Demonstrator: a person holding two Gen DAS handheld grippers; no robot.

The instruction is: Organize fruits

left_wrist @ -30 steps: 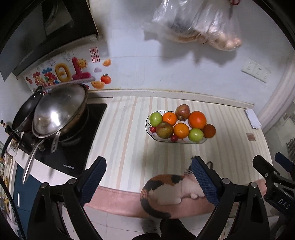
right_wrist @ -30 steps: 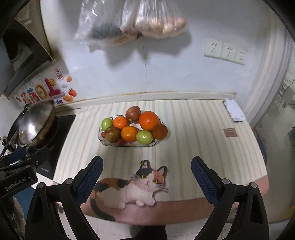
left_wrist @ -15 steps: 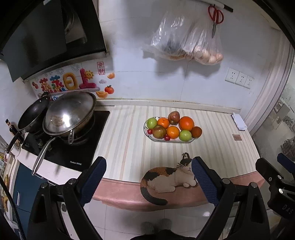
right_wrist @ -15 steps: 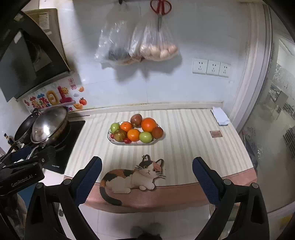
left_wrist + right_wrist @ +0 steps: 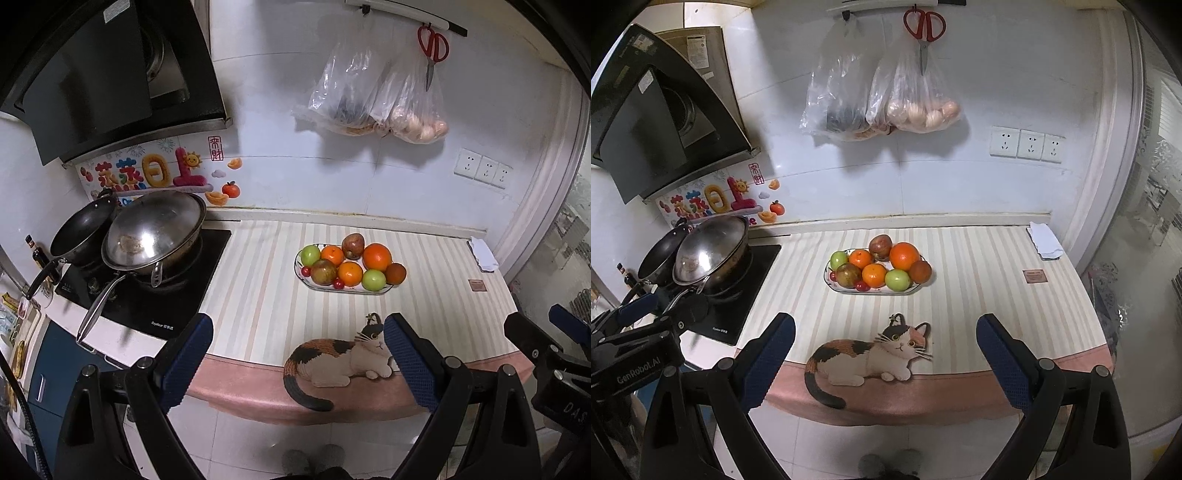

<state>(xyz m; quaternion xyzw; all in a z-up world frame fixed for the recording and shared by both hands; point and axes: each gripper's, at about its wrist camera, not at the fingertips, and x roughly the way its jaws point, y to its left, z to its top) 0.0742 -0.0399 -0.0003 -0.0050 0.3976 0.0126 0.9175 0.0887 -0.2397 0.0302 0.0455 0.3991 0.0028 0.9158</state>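
Observation:
An oval white plate (image 5: 345, 290) (image 5: 875, 291) sits mid-counter, piled with fruit: a large orange (image 5: 377, 256) (image 5: 904, 255), smaller oranges, green apples (image 5: 373, 279) (image 5: 897, 279), reddish apples and small red cherry tomatoes. A dark round fruit (image 5: 395, 273) (image 5: 920, 271) rests at the plate's right end. My left gripper (image 5: 297, 343) hangs open, well back from the counter's front edge, nothing between its fingers. My right gripper (image 5: 885, 343) is also open and empty, equally far back from the plate.
A striped mat with a cat picture (image 5: 871, 356) covers the counter. At the left a stove (image 5: 147, 291) carries a lidded wok (image 5: 155, 229) and a black pan. Bags (image 5: 886, 96) and red scissors hang on the wall. A folded cloth (image 5: 1044, 240) lies at the far right.
Both grippers have pulled back and up from the counter, so the plate looks smaller and more wall shows. The fruit has not moved. Both stay open.

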